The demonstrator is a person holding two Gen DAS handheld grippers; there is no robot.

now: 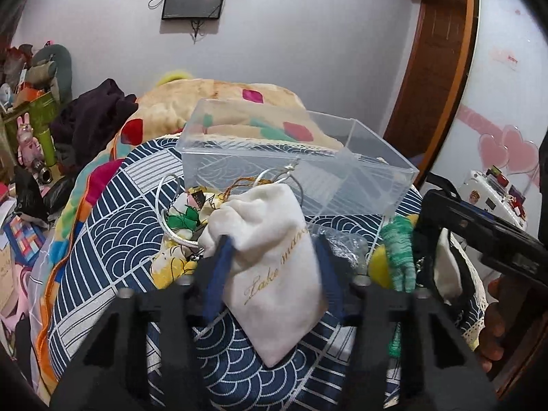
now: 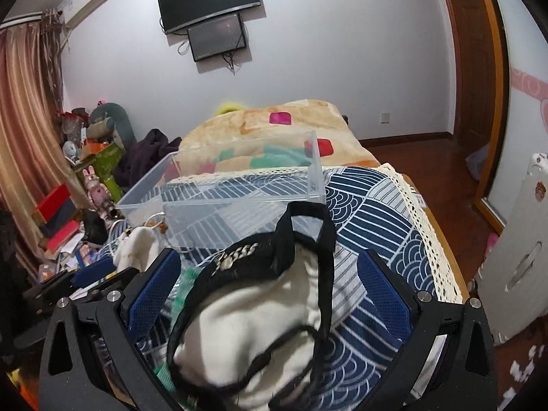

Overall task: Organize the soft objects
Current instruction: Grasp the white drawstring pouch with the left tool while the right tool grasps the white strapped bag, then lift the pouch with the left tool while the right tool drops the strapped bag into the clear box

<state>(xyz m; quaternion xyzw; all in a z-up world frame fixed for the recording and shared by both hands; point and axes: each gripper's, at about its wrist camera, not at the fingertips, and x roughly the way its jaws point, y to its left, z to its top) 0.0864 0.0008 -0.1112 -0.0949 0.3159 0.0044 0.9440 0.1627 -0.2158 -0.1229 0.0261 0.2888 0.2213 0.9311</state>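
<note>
A clear plastic box (image 1: 301, 157) stands empty on the blue patterned cloth (image 1: 113, 222); it also shows in the right wrist view (image 2: 239, 188). My left gripper (image 1: 270, 250) has its blue fingers on both sides of a white drawstring pouch (image 1: 274, 267) with gold lettering, shut on it. A yellow and green soft toy (image 1: 394, 257) lies to its right. My right gripper (image 2: 270, 267) is open around a white pouch with black trim and a chain (image 2: 260, 308), its fingers apart from it.
A pile of small printed pouches and cords (image 1: 185, 219) lies left of the white pouch. A flowered blanket (image 1: 219, 102) lies behind the box. Clutter and toys (image 2: 92, 157) stand at the left. A lace-edged bed edge (image 2: 428, 239) drops to a wooden floor at the right.
</note>
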